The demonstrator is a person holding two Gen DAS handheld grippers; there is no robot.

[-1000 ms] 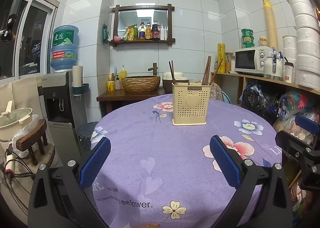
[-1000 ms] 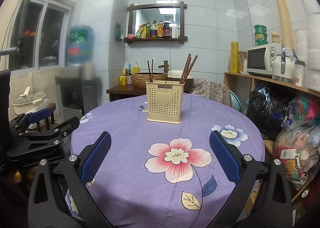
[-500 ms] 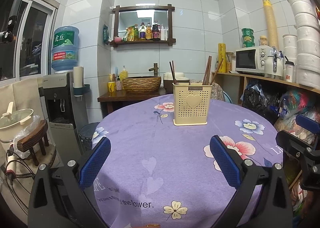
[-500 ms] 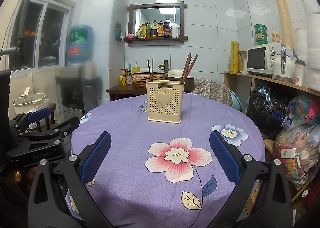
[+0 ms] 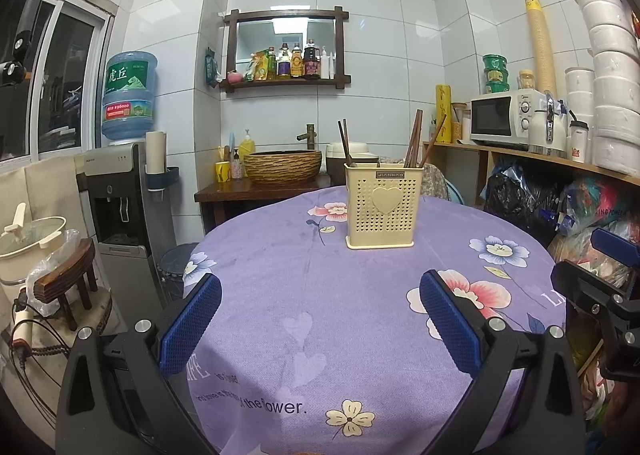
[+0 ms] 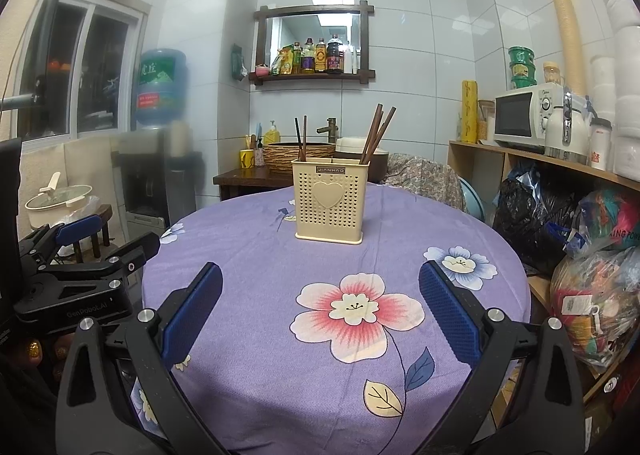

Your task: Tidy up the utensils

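Left wrist: left gripper (image 5: 320,315) fingers (image 5: 191,322) wide apart, empty.

Utensil holder (image 5: 383,207), frame centre: cream plastic, perforated, smooth with a slight sheen. Chopsticks (image 5: 414,139) standing in it: dark brown wood, smooth. Tablecloth (image 5: 320,295): purple printed cloth, matt, fine weave. Left gripper (image 5: 320,319), lower frame: matt black plastic arms, textured blue pads (image 5: 192,321), bright metal screws. Wall tiles (image 5: 380,15), upper frame: white, glossy. Basin (image 5: 282,167), centre left: woven-looking, rough.
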